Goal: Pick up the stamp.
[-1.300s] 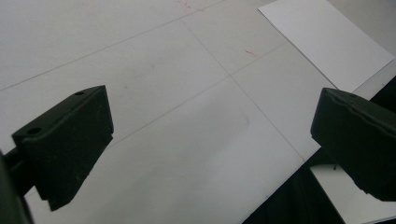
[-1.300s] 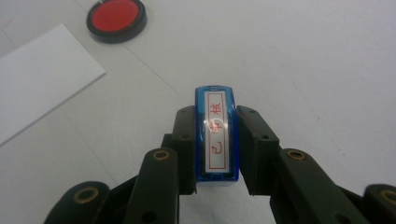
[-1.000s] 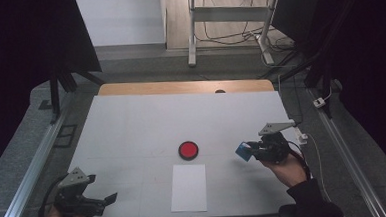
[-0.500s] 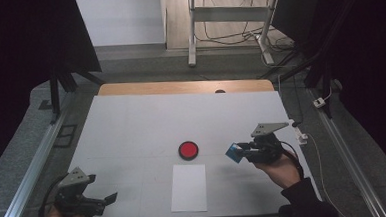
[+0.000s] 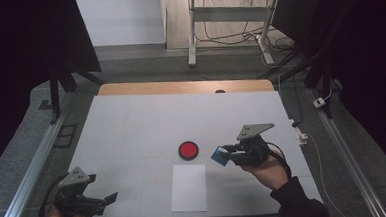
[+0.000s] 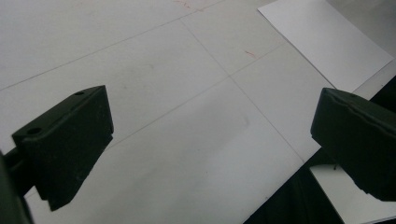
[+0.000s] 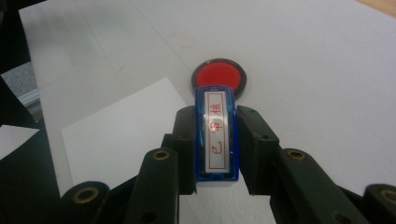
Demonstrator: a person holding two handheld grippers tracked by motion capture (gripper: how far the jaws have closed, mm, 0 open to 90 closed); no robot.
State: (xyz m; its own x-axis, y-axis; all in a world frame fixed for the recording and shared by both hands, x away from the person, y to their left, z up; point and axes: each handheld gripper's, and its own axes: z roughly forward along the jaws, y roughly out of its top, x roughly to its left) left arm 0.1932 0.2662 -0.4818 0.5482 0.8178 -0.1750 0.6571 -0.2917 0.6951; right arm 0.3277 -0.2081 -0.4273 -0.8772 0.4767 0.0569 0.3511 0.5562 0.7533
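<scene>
1. The right gripper (image 7: 215, 140) squeezes the blue stamp (image 7: 215, 135), just beside the red ink pad (image 5: 188, 150).
2. The stamp could miss the pad and smear the table (image 5: 132, 126).
3. The left gripper (image 5: 93, 201), jaws wide apart and holding nothing, isn't pinning the white paper (image 5: 189, 187), which might slide.

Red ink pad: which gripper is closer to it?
Right. The right gripper, shut on the blue stamp, is just right of the red ink pad. The left gripper sits open at the table's near-left corner, far from it.
</scene>
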